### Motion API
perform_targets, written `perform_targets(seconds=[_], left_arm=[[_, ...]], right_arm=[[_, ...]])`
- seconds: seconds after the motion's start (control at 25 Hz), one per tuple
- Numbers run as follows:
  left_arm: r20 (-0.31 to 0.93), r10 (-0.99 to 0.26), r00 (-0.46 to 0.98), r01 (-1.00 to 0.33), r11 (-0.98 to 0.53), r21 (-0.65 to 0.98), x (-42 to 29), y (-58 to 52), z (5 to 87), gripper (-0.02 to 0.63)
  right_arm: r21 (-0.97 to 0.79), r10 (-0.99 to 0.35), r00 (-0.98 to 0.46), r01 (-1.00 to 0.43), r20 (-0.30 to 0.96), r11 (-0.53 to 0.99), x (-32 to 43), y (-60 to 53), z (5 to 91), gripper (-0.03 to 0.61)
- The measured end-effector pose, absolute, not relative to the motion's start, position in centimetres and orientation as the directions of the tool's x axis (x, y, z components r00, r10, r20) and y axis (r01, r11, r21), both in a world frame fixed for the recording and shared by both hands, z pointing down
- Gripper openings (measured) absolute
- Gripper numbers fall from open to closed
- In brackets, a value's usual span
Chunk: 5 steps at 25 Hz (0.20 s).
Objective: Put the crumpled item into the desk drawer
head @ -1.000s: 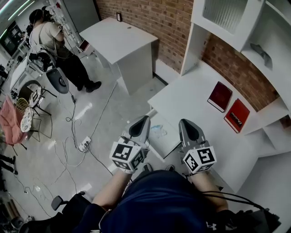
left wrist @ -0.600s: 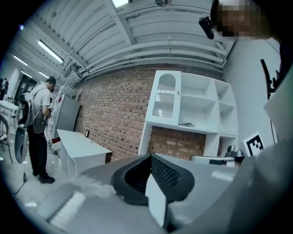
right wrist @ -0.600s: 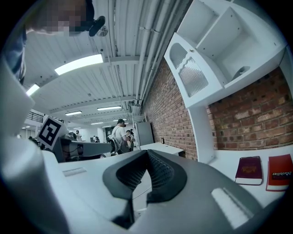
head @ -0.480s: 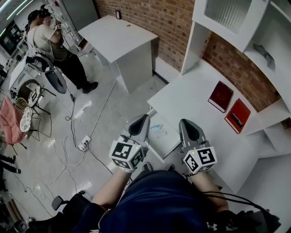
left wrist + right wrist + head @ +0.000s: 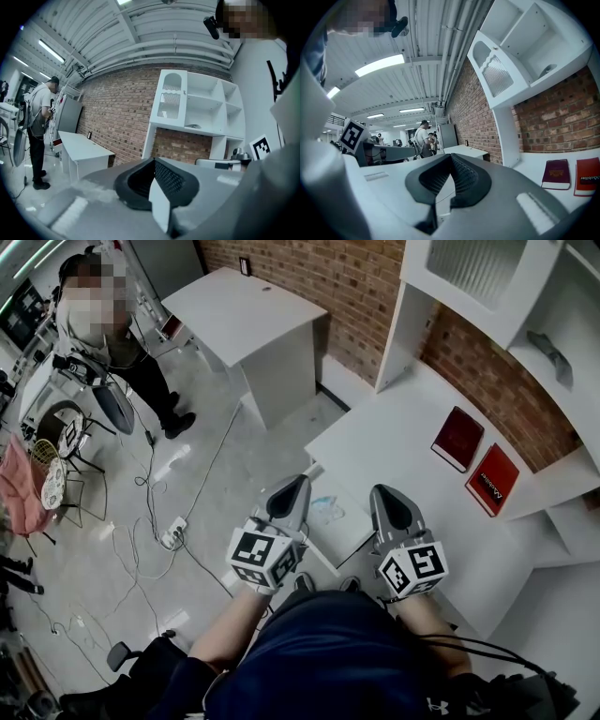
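Where drawer stands open, crumpled item, pale bluish

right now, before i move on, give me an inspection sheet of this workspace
surface: white desk, against the brick wall
job's things: crumpled item lies in the open desk drawer, between the two grippers
clutter: dark red book and red book, side by side on the desk
grippers: left gripper and right gripper both shut, nothing between the jaws
cables: loose cables and a power strip on the floor
surroundings: shelf unit above the desk, second white desk, a person standing far left
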<state>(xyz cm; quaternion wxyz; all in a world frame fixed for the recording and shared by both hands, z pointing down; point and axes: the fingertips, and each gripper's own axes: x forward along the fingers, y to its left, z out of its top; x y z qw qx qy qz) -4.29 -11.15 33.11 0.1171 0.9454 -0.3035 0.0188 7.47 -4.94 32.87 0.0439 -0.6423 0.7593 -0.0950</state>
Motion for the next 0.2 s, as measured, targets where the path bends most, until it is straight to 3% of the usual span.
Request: perform_targets(seconds=[0.2], left_arm=[[0.111,-0.571,0.814,-0.580,-0.786,0.214,-3.92,-11.31,33.18,0.003]], right_arm=[[-0.206,-0.984,-0.168,-0.967,0.058,0.153,8.02,-5.02,32.97,0.002]])
